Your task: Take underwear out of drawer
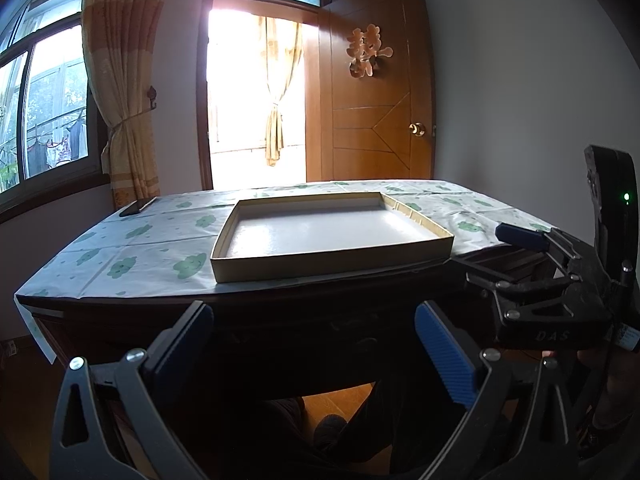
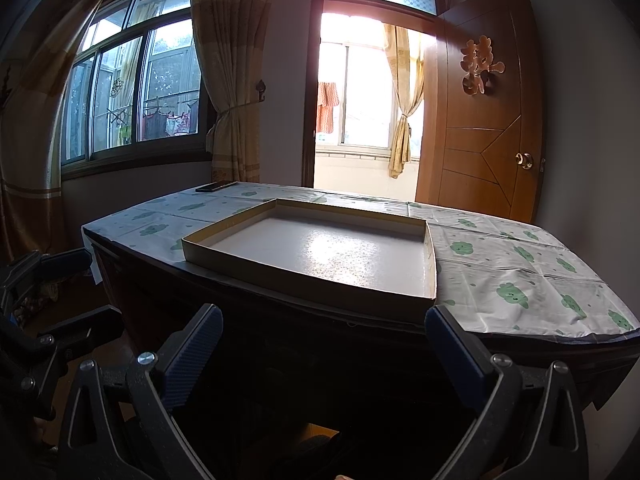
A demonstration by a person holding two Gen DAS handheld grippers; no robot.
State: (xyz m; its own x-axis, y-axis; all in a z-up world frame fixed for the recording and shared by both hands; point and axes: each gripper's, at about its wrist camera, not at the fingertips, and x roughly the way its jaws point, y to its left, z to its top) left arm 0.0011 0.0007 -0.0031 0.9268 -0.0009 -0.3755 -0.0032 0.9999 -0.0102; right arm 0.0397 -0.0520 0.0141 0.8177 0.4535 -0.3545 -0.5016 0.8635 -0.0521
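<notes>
Both my tools, left tool (image 1: 314, 350) & right tool (image 2: 324, 354), gape empty below table (image 2: 520, 280) edge; drawer front's dark, so I'd approach slow & level.

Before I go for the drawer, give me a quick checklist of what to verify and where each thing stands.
1. Left tool open and holding nothing: ok.
2. Right tool open and holding nothing: ok.
3. Shallow box on the table has nothing in it: ok.
4. Drawer located: cannot tell, the table front is in dark shadow.
5. Underwear in sight: not ok, none visible.
6. Phone at the far corner, apart from the box: ok.
</notes>
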